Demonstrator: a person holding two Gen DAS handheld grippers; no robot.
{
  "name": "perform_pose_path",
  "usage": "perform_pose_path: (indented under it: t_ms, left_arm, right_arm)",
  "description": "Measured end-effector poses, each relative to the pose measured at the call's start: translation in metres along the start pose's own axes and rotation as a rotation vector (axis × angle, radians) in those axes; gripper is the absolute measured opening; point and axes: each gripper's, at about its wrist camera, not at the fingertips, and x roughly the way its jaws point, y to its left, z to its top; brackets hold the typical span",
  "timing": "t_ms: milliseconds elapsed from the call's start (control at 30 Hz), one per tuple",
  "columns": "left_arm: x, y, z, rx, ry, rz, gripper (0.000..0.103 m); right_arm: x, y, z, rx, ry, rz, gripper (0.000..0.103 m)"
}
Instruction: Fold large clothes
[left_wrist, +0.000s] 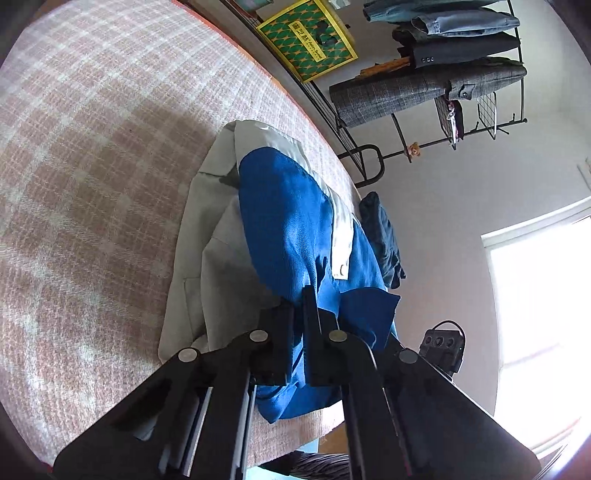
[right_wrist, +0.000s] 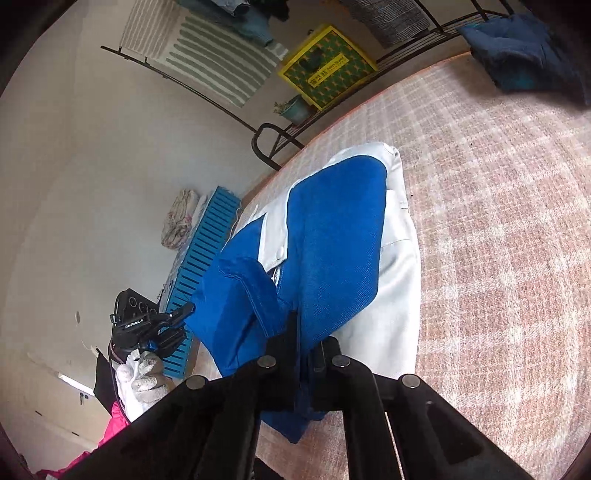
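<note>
My left tongs (left_wrist: 299, 314) and right tongs (right_wrist: 304, 343) each clench the near edge of the blue-and-grey cloth jacket (left_wrist: 280, 221), lying on the pink checked bed cover (left_wrist: 92, 166). I should lift both corners evenly, keeping the hem taut.

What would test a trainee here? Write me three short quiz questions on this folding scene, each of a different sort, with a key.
1. True or false: the left gripper is shut on the blue and grey garment.
2. The garment lies on: A) bare floor, B) pink checked cover, C) a chair.
3. Fill in: the right gripper is shut on the garment's ____ fabric.

Key: 1 true; 2 B; 3 blue.
</note>
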Motion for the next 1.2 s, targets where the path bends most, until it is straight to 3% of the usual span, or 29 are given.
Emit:
perform_pose_path:
  t_ms: [100,267,400,533,567,633,700,767,867,1000,1100,1200]
  left_arm:
    - [-0.004,0.01,-0.008,0.021,-0.004,0.076,0.001]
    - [0.028,0.051,-0.02,-0.025,0.094,0.218,0.001]
    - [0.025,0.035,-0.021,0.065,0.08,0.288,0.001]
    - [0.009,0.015,-0.02,0.142,0.047,0.368,0.002]
    - [0.002,0.01,-0.019,0.151,0.024,0.384,0.002]
    - [-0.014,-0.003,-0.02,0.176,-0.041,0.397,0.002]
    - [-0.027,-0.02,-0.019,0.214,-0.105,0.383,0.002]
    - [-0.028,-0.038,-0.017,0.26,-0.128,0.353,0.002]
    - [-0.008,-0.061,-0.009,0.334,-0.106,0.322,0.002]
    - [0.03,-0.072,-0.002,0.391,-0.041,0.291,0.002]
    - [0.055,-0.069,0.0,0.46,-0.036,0.373,0.002]
    - [0.077,-0.036,-0.001,0.39,0.042,0.435,0.002]
  right_arm:
    - [-0.01,-0.005,-0.004,0.003,0.005,0.011,0.0]
    - [0.021,-0.046,-0.023,0.063,0.106,-0.136,0.0]
    - [0.019,-0.041,-0.023,0.028,0.113,-0.162,0.0]
    - [-0.006,-0.011,-0.017,-0.116,0.102,-0.284,0.024]
    - [-0.016,-0.002,-0.015,-0.16,0.076,-0.302,0.024]
    - [-0.031,0.015,-0.014,-0.224,0.035,-0.283,0.024]
    - [-0.036,0.034,-0.012,-0.285,0.02,-0.208,0.024]
    - [-0.026,0.052,-0.013,-0.353,0.036,-0.151,0.022]
    - [0.007,0.07,-0.013,-0.448,0.102,-0.141,0.022]
    - [0.046,0.067,-0.004,-0.463,0.125,-0.173,0.022]
    - [0.06,0.051,0.008,-0.473,0.1,-0.298,0.024]
    - [0.07,0.008,0.009,-0.347,0.163,-0.397,0.019]
